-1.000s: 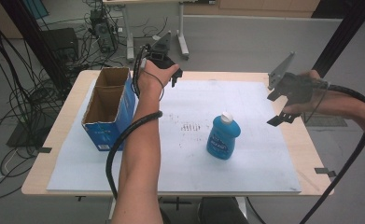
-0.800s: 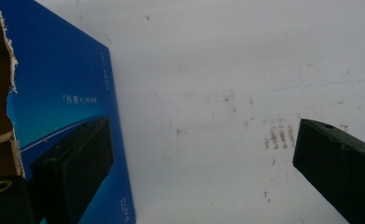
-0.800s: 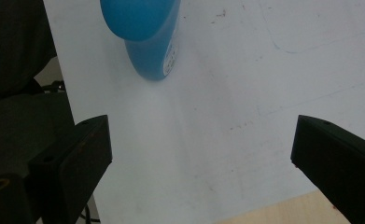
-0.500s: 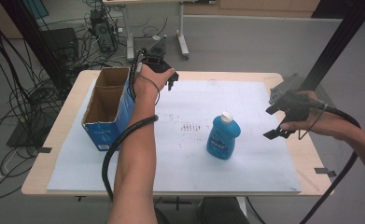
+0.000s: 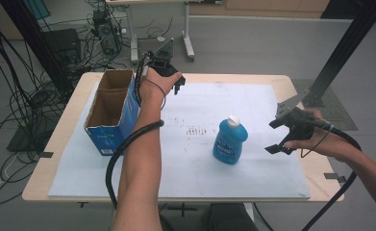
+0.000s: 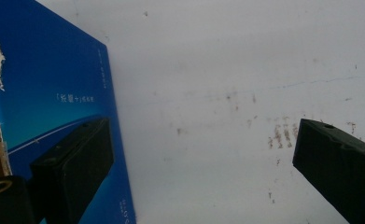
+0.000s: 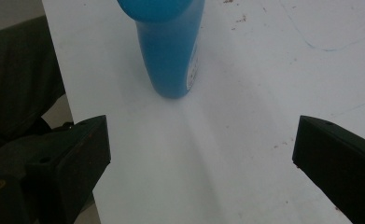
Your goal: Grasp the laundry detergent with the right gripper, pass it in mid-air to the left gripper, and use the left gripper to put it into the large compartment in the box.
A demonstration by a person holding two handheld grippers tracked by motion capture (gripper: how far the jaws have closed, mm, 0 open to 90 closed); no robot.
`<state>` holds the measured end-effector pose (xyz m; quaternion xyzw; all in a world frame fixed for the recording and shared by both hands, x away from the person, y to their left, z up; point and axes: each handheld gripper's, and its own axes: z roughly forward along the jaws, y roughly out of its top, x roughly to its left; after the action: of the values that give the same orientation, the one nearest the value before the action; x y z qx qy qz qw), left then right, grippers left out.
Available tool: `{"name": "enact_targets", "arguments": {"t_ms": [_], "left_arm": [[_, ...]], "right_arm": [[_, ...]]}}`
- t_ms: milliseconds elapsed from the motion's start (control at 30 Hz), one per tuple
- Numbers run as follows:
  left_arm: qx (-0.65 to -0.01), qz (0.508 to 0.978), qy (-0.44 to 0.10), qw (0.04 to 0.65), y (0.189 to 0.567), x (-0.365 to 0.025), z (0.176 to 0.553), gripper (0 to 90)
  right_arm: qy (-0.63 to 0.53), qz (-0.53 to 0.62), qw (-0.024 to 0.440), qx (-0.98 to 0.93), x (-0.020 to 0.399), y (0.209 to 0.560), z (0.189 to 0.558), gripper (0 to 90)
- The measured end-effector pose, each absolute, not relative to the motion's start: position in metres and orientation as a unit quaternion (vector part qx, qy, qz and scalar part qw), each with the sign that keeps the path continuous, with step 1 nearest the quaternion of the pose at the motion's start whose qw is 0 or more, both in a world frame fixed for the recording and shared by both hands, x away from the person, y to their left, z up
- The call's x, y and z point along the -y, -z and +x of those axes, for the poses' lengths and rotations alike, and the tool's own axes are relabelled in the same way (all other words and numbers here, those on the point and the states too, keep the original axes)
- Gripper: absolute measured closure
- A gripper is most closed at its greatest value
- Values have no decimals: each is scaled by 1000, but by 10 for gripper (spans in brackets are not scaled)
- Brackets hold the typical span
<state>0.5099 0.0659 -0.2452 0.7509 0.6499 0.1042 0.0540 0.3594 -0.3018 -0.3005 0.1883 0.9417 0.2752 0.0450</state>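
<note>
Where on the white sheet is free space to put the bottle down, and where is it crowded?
Free: the near strip of the white sheet in front of the blue bottle, and the far right part behind it. Crowded: the left edge, where the cardboard box stands with the left gripper beside it; the right gripper hovers by the bottle.

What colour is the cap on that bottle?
White, on the blue bottle; the cap shows best in the high view.

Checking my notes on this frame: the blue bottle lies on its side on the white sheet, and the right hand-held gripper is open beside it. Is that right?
Not quite. The blue bottle stands upright on the white sheet, white cap on top, as the high view shows. The right hand-held gripper is indeed open beside it, not touching.
</note>
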Motion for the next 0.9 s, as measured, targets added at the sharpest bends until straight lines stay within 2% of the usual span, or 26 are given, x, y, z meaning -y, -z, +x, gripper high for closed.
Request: {"name": "enact_targets", "arguments": {"t_ms": [900], "left_arm": [[-647, 754, -106, 50, 247, -60, 510, 58]], "right_arm": [[-341, 219, 80, -911, 281, 347, 347, 39]]}}
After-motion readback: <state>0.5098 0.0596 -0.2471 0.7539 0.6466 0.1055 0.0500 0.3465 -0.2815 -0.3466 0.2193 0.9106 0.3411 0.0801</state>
